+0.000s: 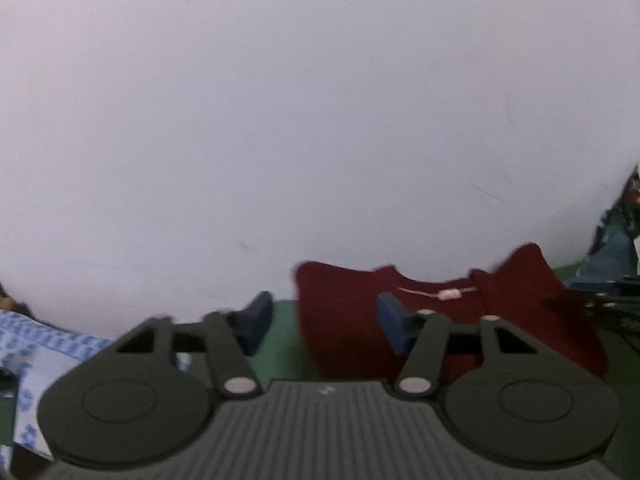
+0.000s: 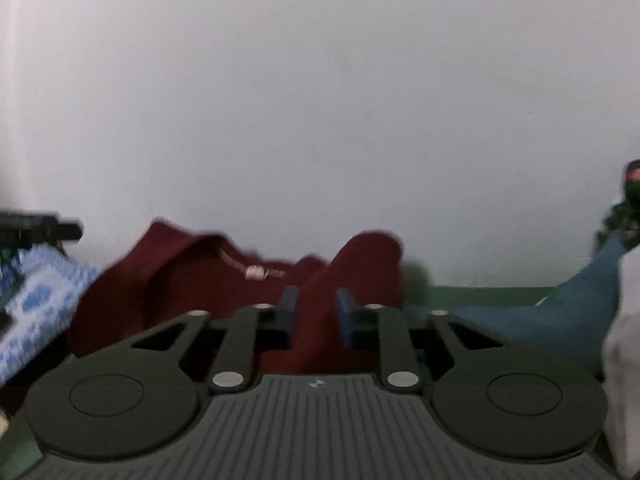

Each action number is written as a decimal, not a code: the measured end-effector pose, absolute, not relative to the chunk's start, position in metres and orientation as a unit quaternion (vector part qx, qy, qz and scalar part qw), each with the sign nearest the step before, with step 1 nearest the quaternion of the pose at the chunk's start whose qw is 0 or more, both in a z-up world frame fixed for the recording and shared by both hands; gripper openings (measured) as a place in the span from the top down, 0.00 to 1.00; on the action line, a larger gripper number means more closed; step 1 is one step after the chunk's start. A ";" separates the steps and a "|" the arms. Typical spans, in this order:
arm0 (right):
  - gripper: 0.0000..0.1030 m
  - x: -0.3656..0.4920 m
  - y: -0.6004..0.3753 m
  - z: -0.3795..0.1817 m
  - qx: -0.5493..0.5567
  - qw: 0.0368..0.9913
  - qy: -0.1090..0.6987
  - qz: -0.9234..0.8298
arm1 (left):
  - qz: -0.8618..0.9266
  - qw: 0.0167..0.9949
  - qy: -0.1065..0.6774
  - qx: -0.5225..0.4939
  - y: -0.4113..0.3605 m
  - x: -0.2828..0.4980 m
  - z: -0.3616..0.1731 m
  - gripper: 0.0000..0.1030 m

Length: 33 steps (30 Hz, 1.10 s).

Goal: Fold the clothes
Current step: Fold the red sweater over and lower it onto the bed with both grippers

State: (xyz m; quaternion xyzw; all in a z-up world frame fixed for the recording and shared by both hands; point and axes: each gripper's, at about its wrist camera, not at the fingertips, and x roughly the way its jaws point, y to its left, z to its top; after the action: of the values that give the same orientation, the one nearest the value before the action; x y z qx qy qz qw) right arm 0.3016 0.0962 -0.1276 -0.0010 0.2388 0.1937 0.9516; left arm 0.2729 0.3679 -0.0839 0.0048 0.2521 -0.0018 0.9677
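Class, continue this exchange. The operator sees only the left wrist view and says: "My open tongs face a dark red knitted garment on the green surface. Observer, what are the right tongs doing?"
Observer: The right tongs are open and lined up with a raised fold of the dark red knitted garment. I cannot tell whether they touch it.
Operator: Is anything lying to their right?
Observer: Yes, a white cloth sits at the frame's right edge, next to a teal blue cloth.
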 end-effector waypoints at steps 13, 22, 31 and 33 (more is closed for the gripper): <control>0.84 0.383 0.126 -0.167 -0.060 0.941 0.291 0.160 | 0.058 0.940 0.335 0.031 0.350 0.352 -0.155 0.47; 0.84 0.343 0.092 -0.131 0.017 0.954 0.232 0.188 | 0.060 0.954 0.288 0.058 0.342 0.315 -0.128 0.58; 0.83 0.317 0.084 -0.146 -0.017 0.937 0.296 0.184 | 0.049 0.945 0.318 0.059 0.331 0.301 -0.155 0.56; 0.83 0.325 0.088 -0.153 -0.021 0.935 0.309 0.173 | 0.053 0.944 0.317 0.068 0.327 0.304 -0.156 0.56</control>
State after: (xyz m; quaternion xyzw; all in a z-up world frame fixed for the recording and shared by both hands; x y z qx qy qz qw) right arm 0.3252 0.0876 -0.1531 -0.0212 0.3085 0.1729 0.9351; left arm 0.3040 0.3272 -0.1557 0.0677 0.3175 0.0535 0.9443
